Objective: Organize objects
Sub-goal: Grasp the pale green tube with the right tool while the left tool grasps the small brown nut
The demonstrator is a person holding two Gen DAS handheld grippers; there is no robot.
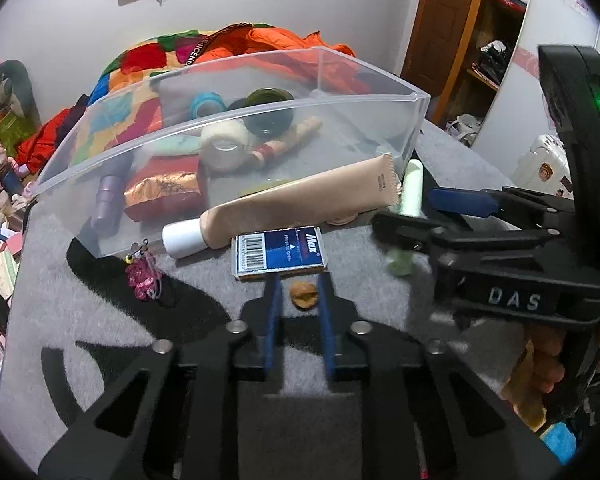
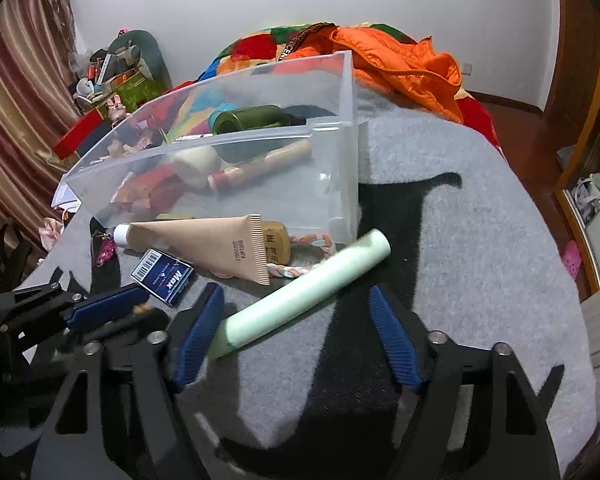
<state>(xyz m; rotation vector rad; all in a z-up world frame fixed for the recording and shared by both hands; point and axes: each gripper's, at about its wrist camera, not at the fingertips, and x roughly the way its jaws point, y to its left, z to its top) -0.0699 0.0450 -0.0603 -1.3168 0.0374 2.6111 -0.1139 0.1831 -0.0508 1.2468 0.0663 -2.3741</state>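
Left to right across the grey felt surface (image 1: pixel 80 240): a pink beaded trinket (image 1: pixel 144 276) lies near the front corner of the clear plastic bin (image 1: pixel 236 120), which already holds a roll of tape, a dark green jar, a purple bottle and a red-banded stick; a beige tube (image 1: pixel 284 208) with a white cap leans along the bin's front wall; a blue staple box (image 1: pixel 278 254) marked "Max" lies just before it; nearest the camera sits a small brown nut-like piece (image 1: pixel 304 295), its identity uncertain in this view. The left gripper (image 1: pixel 300 284) has its blue fingers (image 1: pixel 274 300) drawn nearly together about that brown piece, apparently pinching it, though contact is hard to confirm; the right gripper (image 2: pixel 296 312) stands with fingers (image 2: pixel 198 336) apart around the lower end of a pale green tube (image 2: pixel 300 300), one pad beside it, no squeeze yet. Step in hand: picking up loose items outside the bin; the next move probably calls for the right fingers to close on the green tube, then both hands to lift over the bin's front wall and release inside.
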